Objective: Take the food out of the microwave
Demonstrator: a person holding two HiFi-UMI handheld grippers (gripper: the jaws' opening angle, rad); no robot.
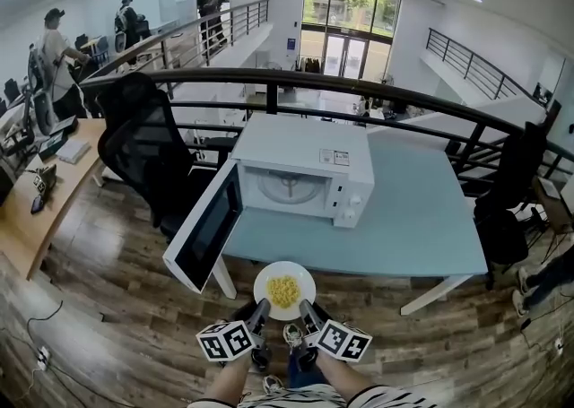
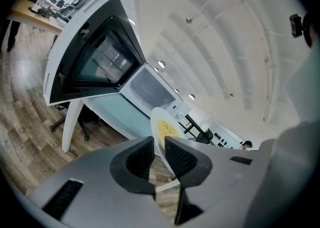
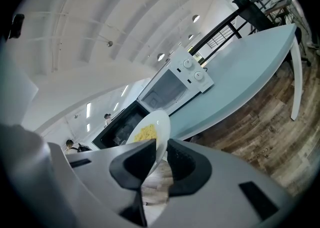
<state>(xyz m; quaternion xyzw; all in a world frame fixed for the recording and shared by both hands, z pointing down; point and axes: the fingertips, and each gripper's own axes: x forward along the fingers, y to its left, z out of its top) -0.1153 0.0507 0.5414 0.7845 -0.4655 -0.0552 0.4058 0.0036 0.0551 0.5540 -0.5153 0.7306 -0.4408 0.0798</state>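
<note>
1. Big open office with a railed mezzanine and a wood floor. A pale blue table had a white microwave on it, with its door swung wide open to the left.
2. Food was already out of the oven. A white plate with a heap of yellow food in the middle hung in the air at the table's near edge, in front of the open cavity and clear of it.
3. That plate sat between my two tools. I had my left gripper on the near-left part of the rim and my right gripper on the near-right.
4. Left jaws were only a narrow gap apart. The plate's thin edge ran through that gap and the ribbed pads pinched it.
5. Right jaws were the same deal, nearly together and clamped on the rim from both faces.
6. The yellow stuff touched neither gripper. It sat just past the fingertips on both sides.
</note>
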